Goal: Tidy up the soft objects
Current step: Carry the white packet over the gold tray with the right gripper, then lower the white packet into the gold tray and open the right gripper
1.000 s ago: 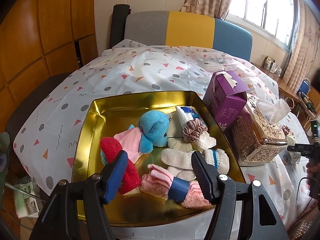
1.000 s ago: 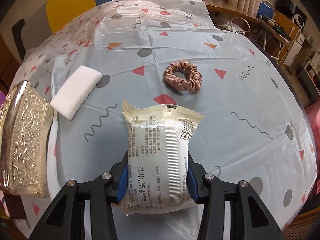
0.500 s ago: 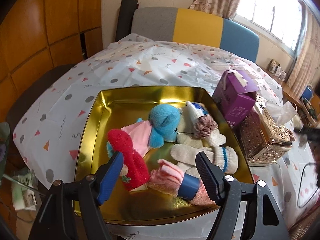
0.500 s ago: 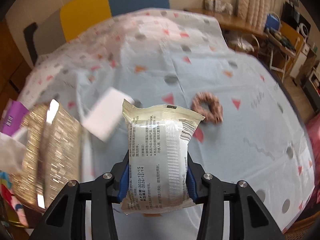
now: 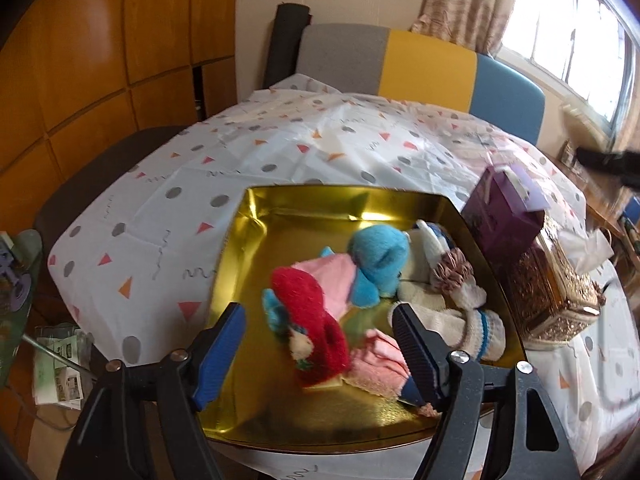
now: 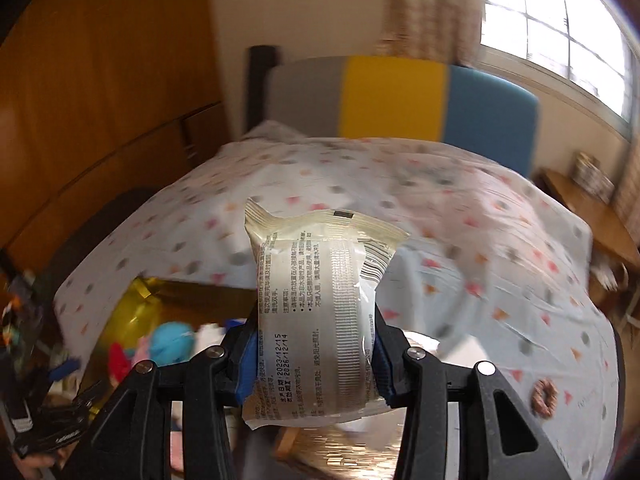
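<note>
One wipes packet (image 6: 316, 312) (clamped in right gripper (image 6: 314, 354)), one gold tray (image 5: 304, 200).

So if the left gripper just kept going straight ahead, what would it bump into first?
Probably the red mitten lying in the gold tray. It sits right between the opening fingers of the left gripper, though how far ahead is hard to judge.

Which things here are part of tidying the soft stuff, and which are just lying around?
Job: gold tray, blue plush, red mitten, white socks, sealed packet clamped in right gripper, pink scrunchie.
Lying about: purple box, ornate tissue box.
</note>
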The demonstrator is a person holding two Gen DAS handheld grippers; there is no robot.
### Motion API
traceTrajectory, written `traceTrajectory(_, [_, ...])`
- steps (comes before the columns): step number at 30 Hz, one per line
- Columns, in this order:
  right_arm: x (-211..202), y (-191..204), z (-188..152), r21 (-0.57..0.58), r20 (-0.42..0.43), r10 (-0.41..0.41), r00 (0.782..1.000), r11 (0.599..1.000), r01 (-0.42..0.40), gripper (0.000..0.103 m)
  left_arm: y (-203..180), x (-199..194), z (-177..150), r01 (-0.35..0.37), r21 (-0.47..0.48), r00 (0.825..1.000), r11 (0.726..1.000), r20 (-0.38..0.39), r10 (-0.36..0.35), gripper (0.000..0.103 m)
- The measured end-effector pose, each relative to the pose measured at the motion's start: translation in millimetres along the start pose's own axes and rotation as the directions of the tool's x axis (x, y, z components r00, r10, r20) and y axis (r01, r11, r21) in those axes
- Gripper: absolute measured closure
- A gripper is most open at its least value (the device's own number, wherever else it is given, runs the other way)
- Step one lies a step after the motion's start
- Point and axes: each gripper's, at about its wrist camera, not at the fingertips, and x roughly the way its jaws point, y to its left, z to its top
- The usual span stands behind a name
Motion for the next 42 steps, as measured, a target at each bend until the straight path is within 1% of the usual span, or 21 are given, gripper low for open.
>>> traceTrajectory(3, [18,50,-14,-0.097,-0.047,0.076,0.996,0.992,-0.08,0.057,7,-5,1,-0.02,-0.009,1.0,1.0,0.022,0.02,0.022])
traceTrajectory(7, [45,100,-42,-0.182,-0.144,0.138,0.98,0.97,-0.164,0.057,16,-7,2,-0.03,-0.026,0.999,0.999,0.027,0.03,0.022])
traceTrajectory(11, [75,131,-73,-0.222,-0.257,0.151,0.954,0.952,-0.21,0.057,21,-6,0,-0.034,-0.036,0.999,0.999,0.027,0.035,0.022])
traceTrajectory(14, [92,147,-92,-0.237,-0.321,0.156,0.934,0.942,-0.239,0.057,23,-6,-1,-0.036,-0.042,0.999,0.998,0.028,0.037,0.022])
traceTrajectory(17, [114,156,-102,-0.253,-0.35,0.113,0.93,0.944,-0.21,0.057,22,-6,-2,-0.034,-0.038,0.999,0.999,0.029,0.035,0.022])
traceTrajectory(22, [146,156,-100,-0.255,-0.345,0.016,0.938,0.961,-0.11,0.057,23,-4,-2,-0.032,-0.042,0.999,0.999,0.019,0.033,0.022])
traceTrajectory(25, [148,159,-101,-0.268,-0.34,-0.007,0.94,0.959,-0.09,0.056,25,-3,-4,-0.035,-0.052,0.999,0.998,0.011,0.035,0.022])
traceTrajectory(28, [141,160,-106,-0.261,-0.335,0.012,0.942,0.96,-0.105,0.054,25,-4,-5,-0.04,-0.05,0.999,0.998,0.013,0.041,0.022])
traceTrajectory(31, [139,153,-104,-0.254,-0.314,0.018,0.949,0.962,-0.103,0.054,25,-5,-5,-0.038,-0.052,0.999,0.998,0.017,0.039,0.02])
traceTrajectory(34, [128,148,-103,-0.235,-0.291,0.034,0.956,0.966,-0.105,0.048,23,-8,-5,-0.038,-0.044,0.999,0.998,0.024,0.039,0.02])
traceTrajectory(38, [111,144,-101,-0.196,-0.246,0.066,0.967,0.974,-0.116,0.037,21,-9,-5,-0.037,-0.04,0.999,0.998,0.028,0.038,0.019])
traceTrajectory(42, [93,139,-97,-0.181,-0.204,0.075,0.976,0.977,-0.113,0.036,18,-12,-5,-0.038,-0.03,0.999,0.999,0.032,0.039,0.018])
